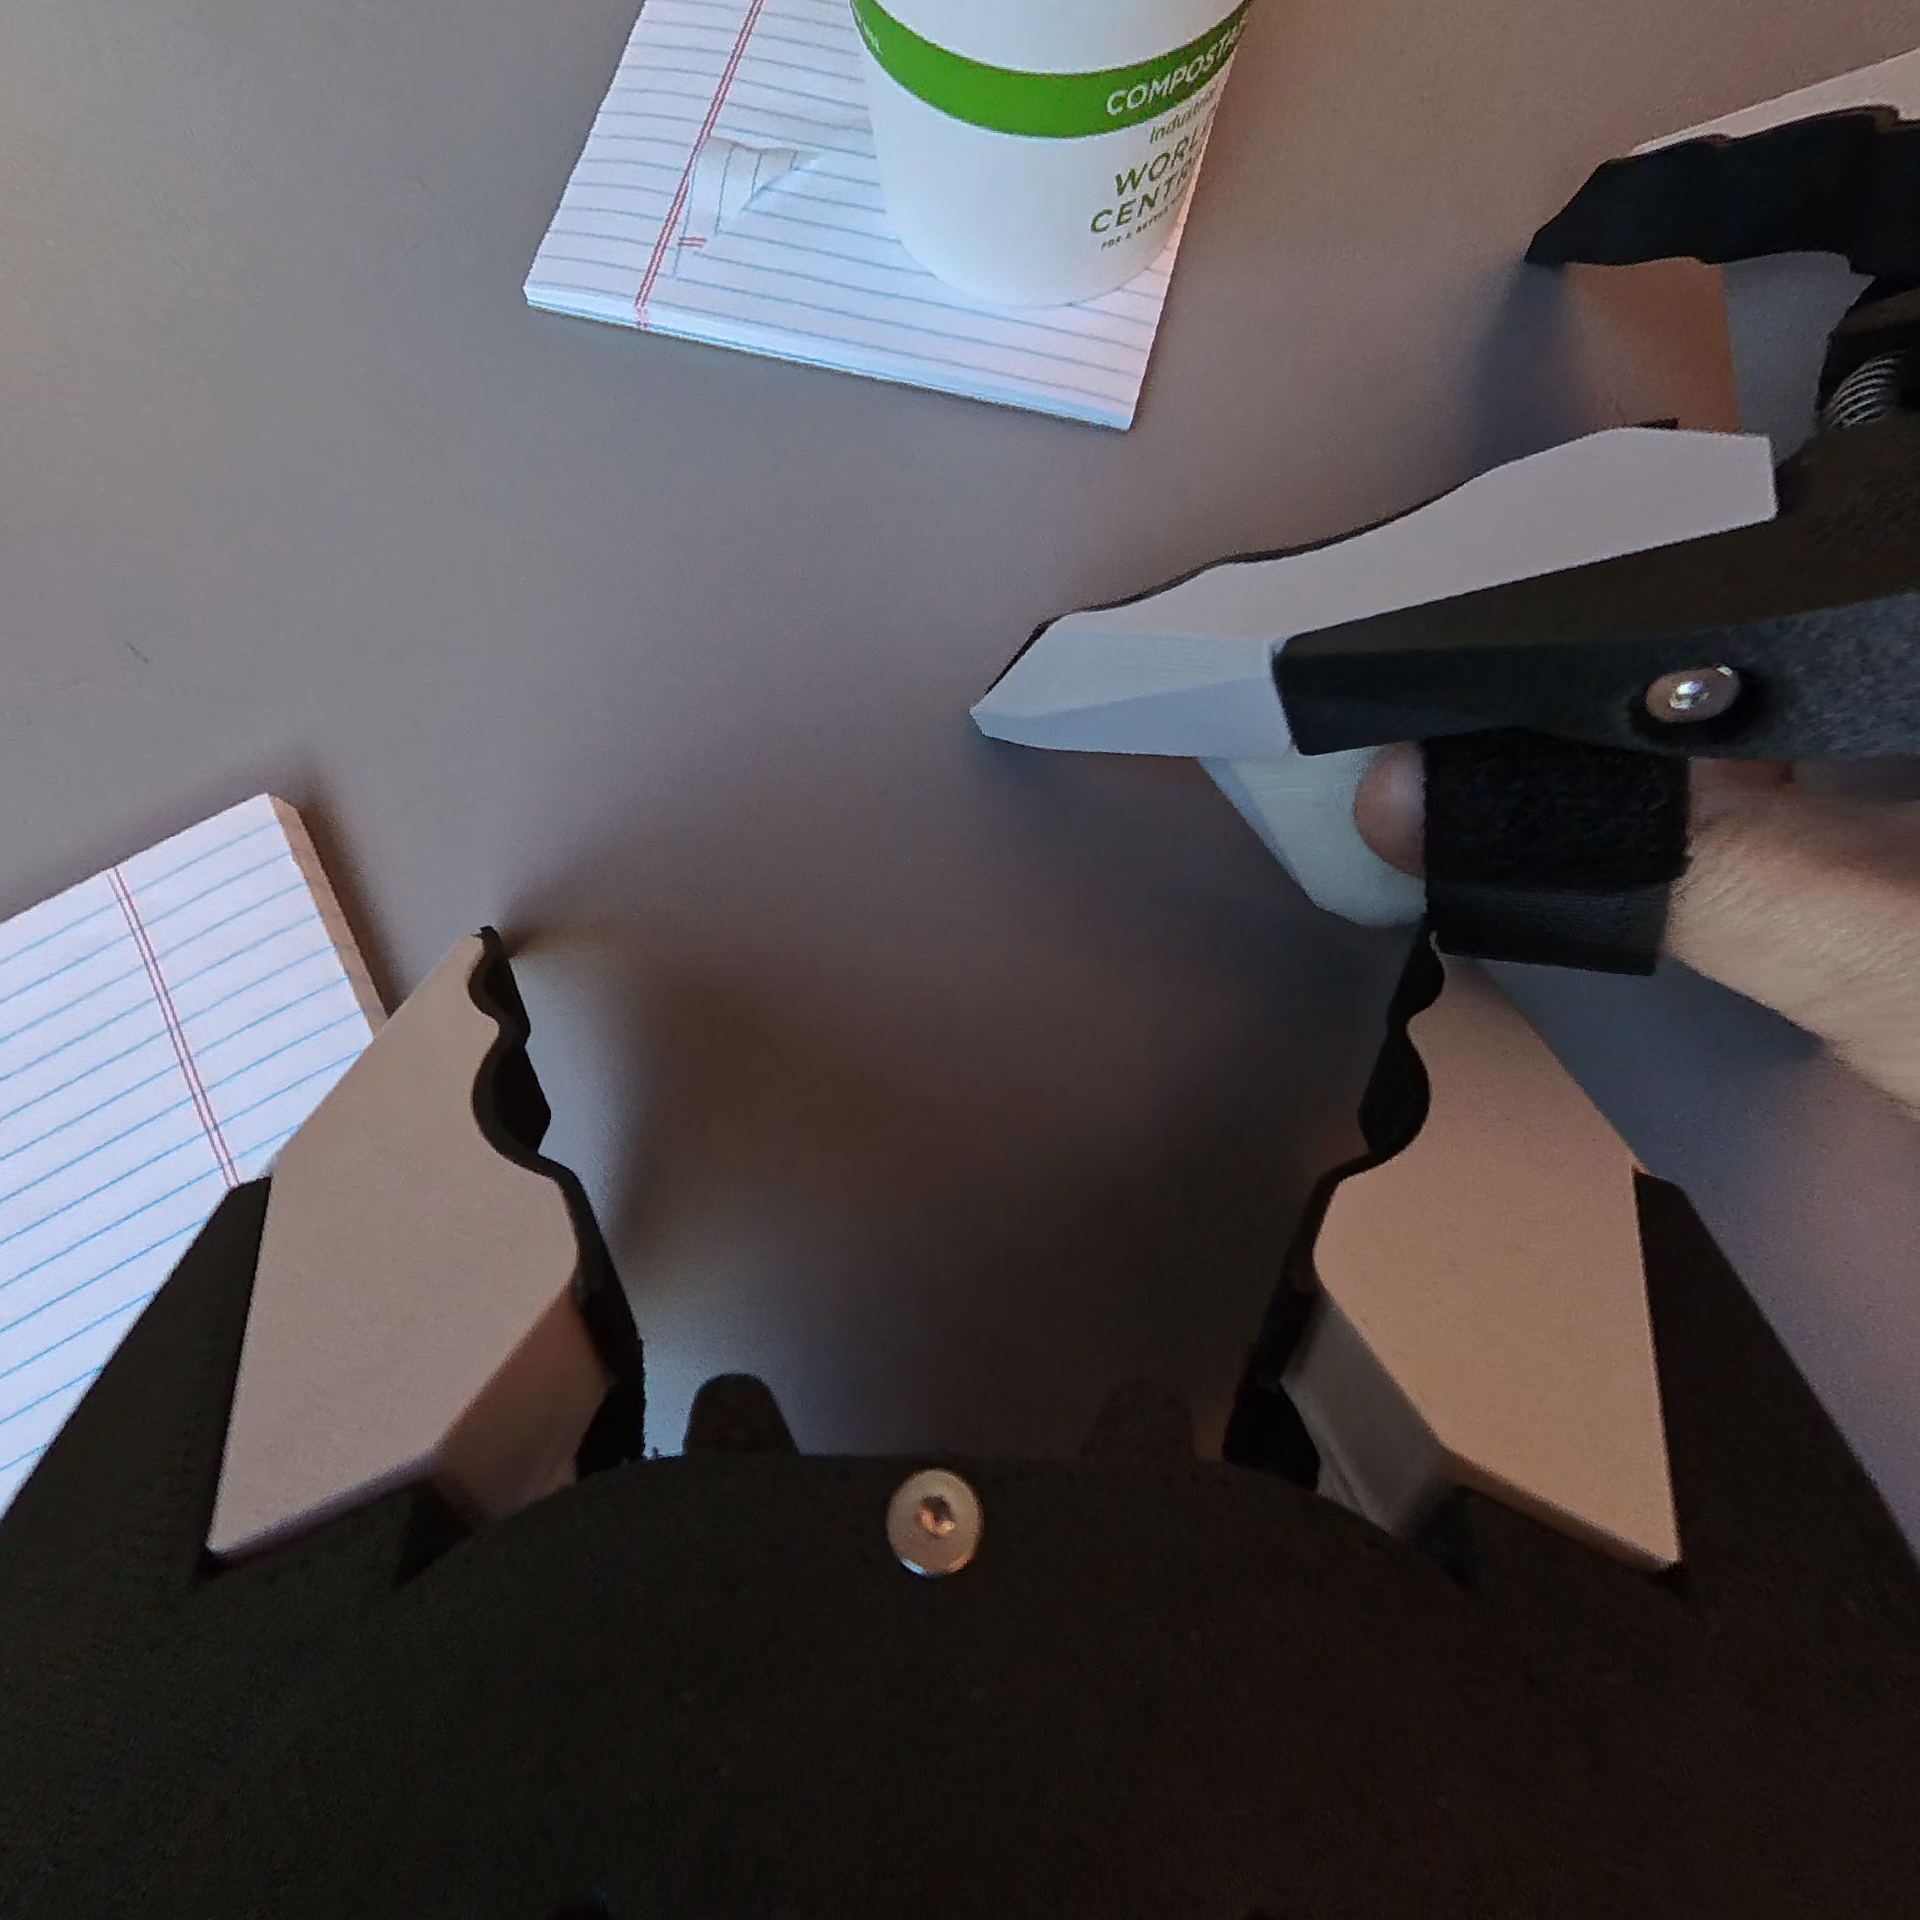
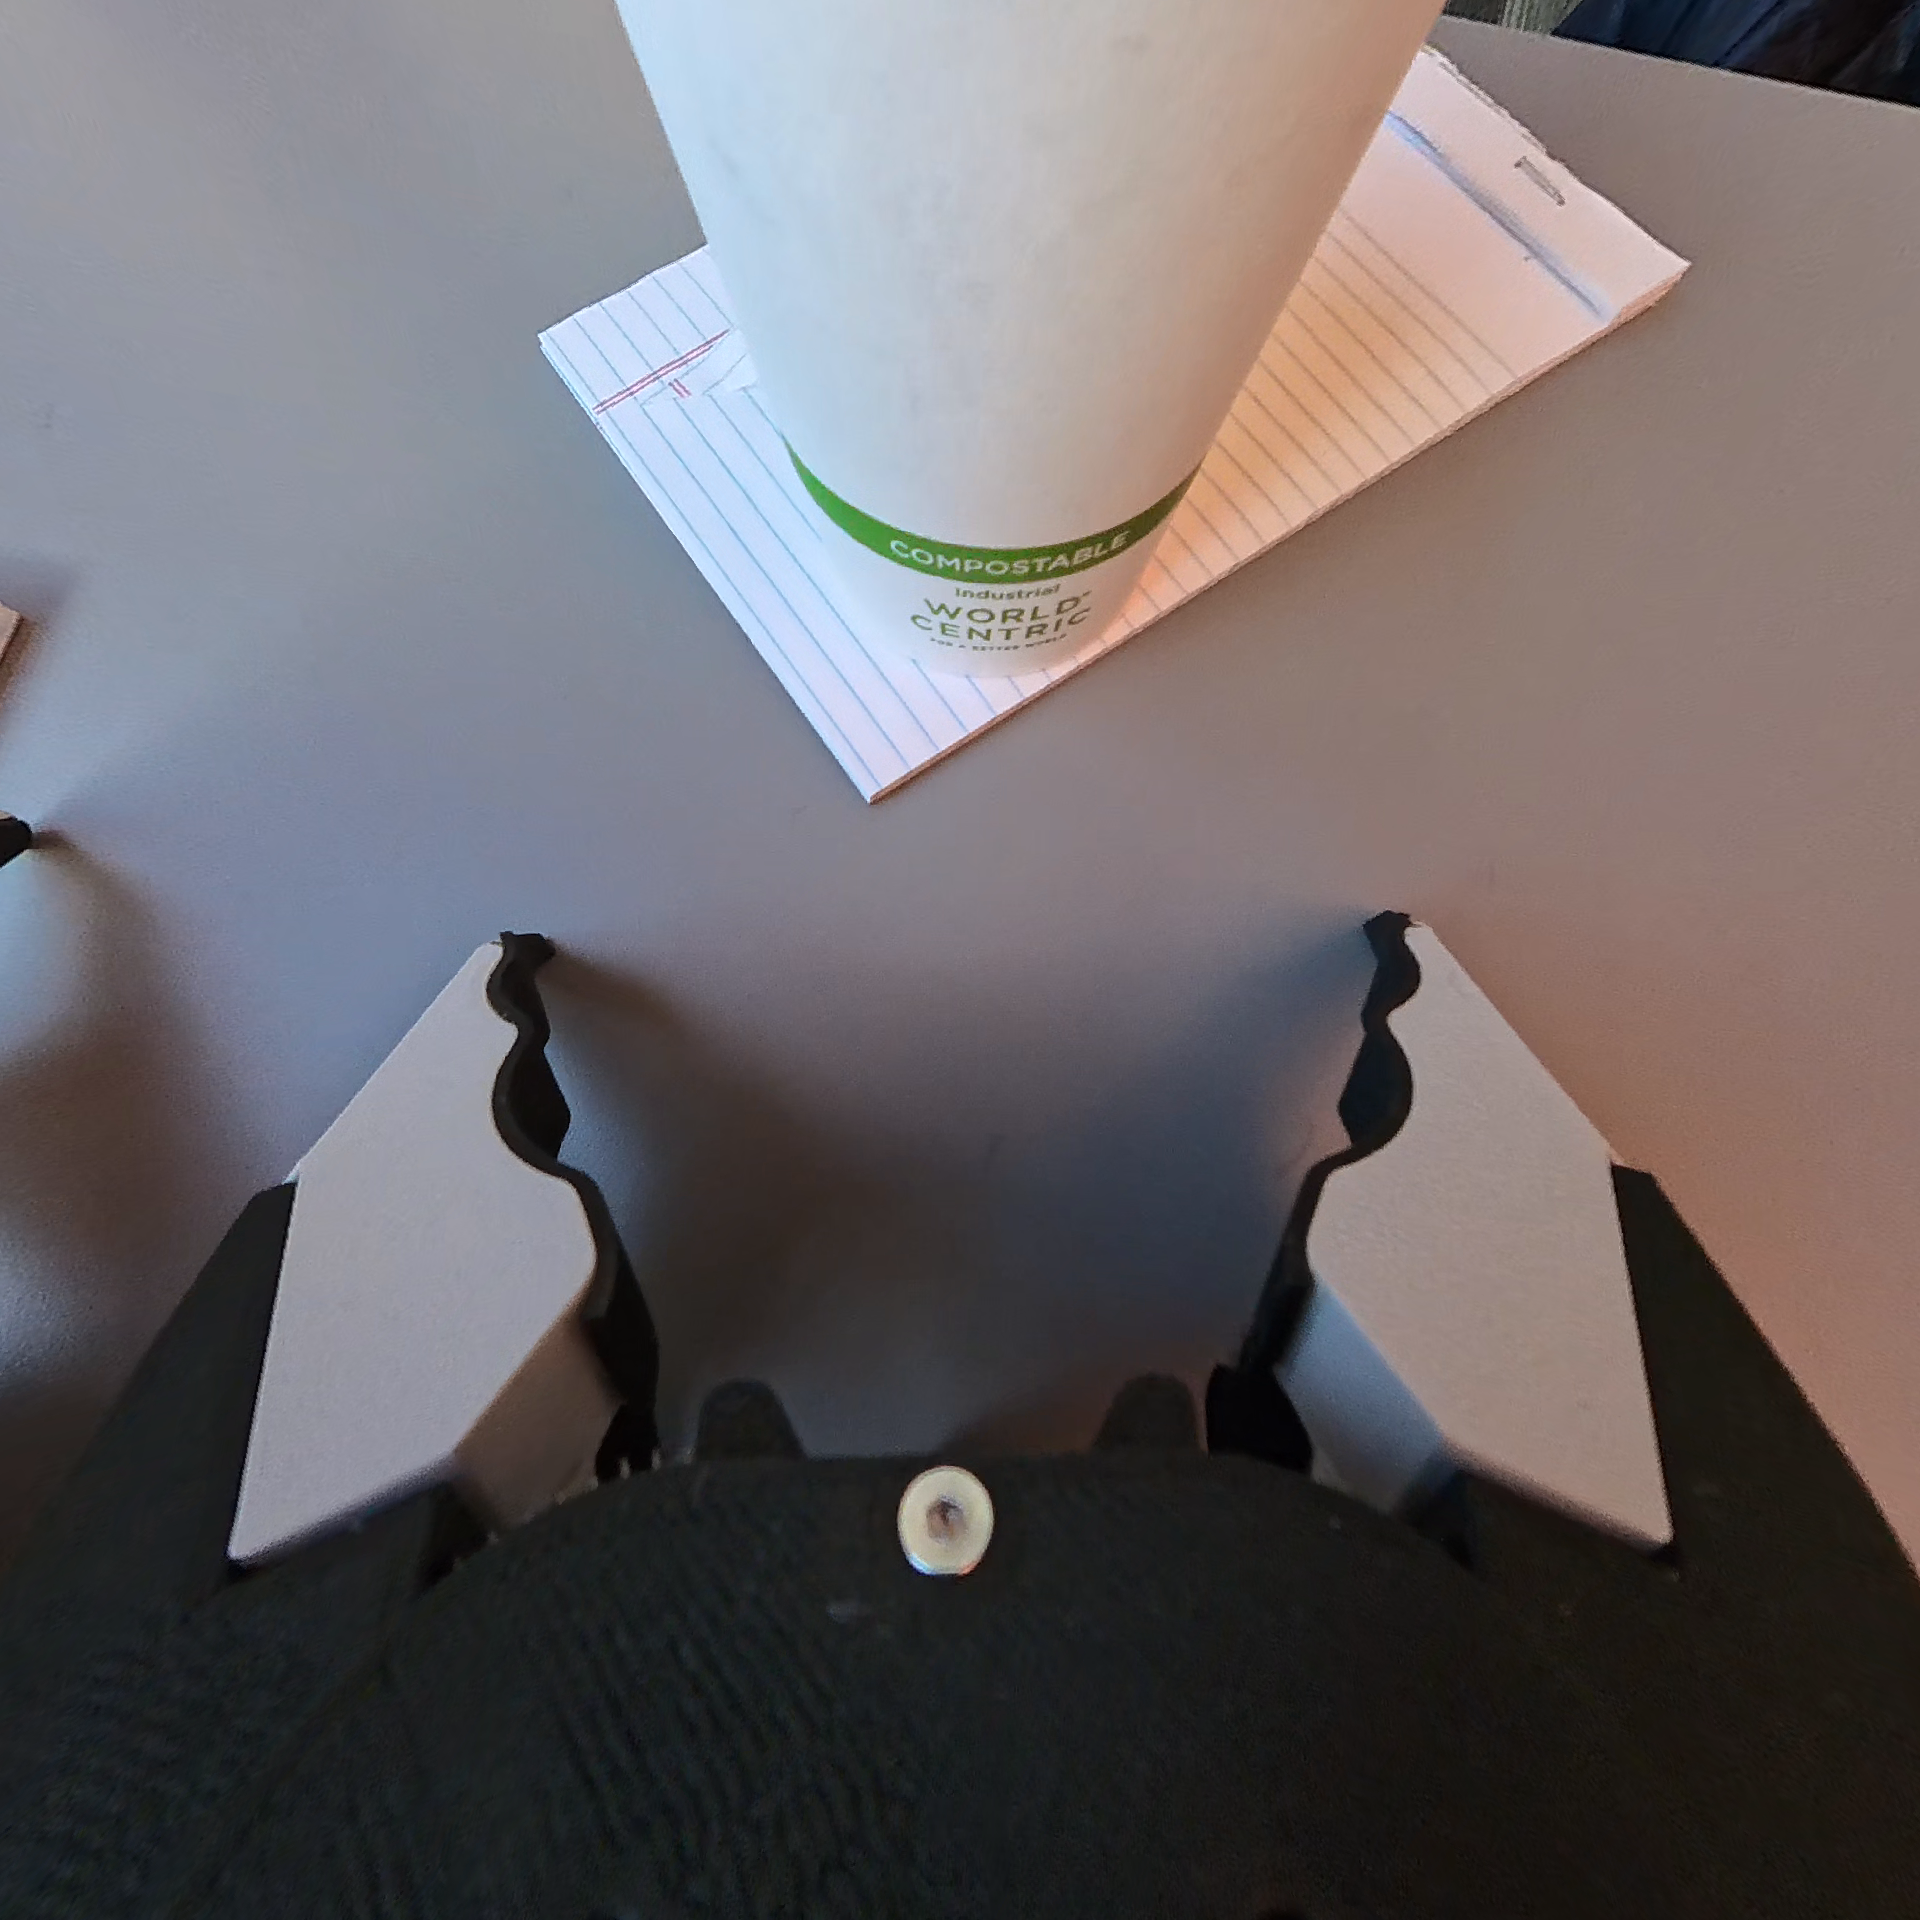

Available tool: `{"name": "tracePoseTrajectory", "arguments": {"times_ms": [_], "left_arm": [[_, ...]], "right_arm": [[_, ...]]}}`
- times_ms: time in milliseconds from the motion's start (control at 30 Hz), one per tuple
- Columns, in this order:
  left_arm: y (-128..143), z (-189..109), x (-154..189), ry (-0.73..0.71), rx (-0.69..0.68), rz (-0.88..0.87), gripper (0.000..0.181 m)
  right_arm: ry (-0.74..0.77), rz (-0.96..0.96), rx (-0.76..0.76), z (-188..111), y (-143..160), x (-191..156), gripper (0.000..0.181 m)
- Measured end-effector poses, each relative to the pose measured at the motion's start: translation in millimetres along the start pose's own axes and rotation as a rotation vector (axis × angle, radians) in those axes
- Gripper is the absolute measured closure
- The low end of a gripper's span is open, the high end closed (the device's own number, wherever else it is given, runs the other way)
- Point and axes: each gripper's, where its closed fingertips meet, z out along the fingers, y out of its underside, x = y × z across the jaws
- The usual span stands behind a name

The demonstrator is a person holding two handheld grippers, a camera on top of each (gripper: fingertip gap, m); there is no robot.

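At the near left of the left wrist view a lined notepad (image 1: 135, 1049) lies flat on the grey table (image 1: 343, 540), its corner just beside the left gripper (image 1: 961, 951); that gripper hovers over bare table with its jaws wide apart and nothing between them (the wavy black pads face each other across an empty gap); farther off and slightly right, a second lined pad (image 1: 831, 312) lies on the table with a white paper cup (image 1: 1029, 177) standing upright on it, a green band around the cup; at the far right the right gripper (image 1: 1257, 478) comes in from the side, a hand (image 1: 1787, 935) strapped to its grip, its jaws apart and empty. In the right wrist view the right gripper (image 2: 956, 935) likewise stands spread over bare table (image 2: 260, 468); the cup (image 2: 997, 312) stands straight ahead of it on the pad (image 2: 1351, 436), near but apart from the fingertips.
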Motion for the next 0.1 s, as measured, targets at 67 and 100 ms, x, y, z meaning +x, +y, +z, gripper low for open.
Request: {"name": "tracePoseTrajectory", "arguments": {"times_ms": [67,100], "left_arm": [[0.3,-0.5,0.1,0.002,0.001,0.001,0.023],[0.7,-0.9,0.3,0.003,0.002,0.003,0.023]], "right_arm": [[-0.008,-0.002,0.000,-0.1,0.1,-1.5,0.030],[-0.017,-0.006,0.002,-0.4,-0.1,-2.9,0.030]]}}
